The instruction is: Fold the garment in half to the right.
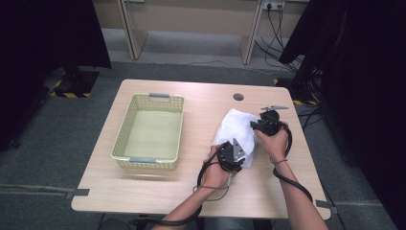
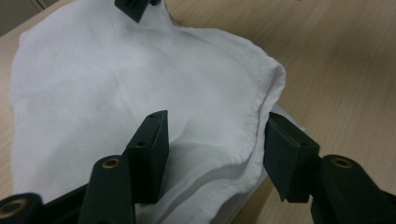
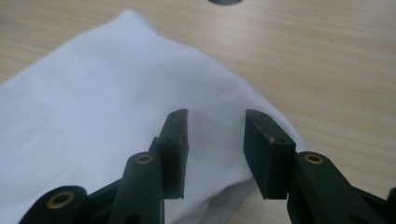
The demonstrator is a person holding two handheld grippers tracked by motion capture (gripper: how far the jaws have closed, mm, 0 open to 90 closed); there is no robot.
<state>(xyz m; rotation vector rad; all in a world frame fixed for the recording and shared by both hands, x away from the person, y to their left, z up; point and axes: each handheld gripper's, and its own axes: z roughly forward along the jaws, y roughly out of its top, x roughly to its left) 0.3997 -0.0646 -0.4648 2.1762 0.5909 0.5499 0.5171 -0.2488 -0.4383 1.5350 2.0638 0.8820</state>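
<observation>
Here both grippers' fingers stand apart over the white cloth point(image 1: 235, 130), basket point(image 1: 125, 136) well left.

My right gripper point(image 3: 217, 140) comes up from the bottom edge, two black jaws standing apart with a clear gap between them. Brass-coloured pivots show on the arms below each jaw. White cloth point(image 3: 93, 121) lies flat under and ahead of my jaws, covering the left and middle, smooth with soft creases. The gap between my jaws shows cloth, but the pads aren't pressing on it, nothing pinched. Cloth edge runs diagonally from upper left down to the right, passing just beside my right jaw. Light wood-grain worktop point(image 3: 327, 60) beyond and to the right. Dark round hole point(image 3: 225, 1) in the worktop at the top edge, cut off.
</observation>
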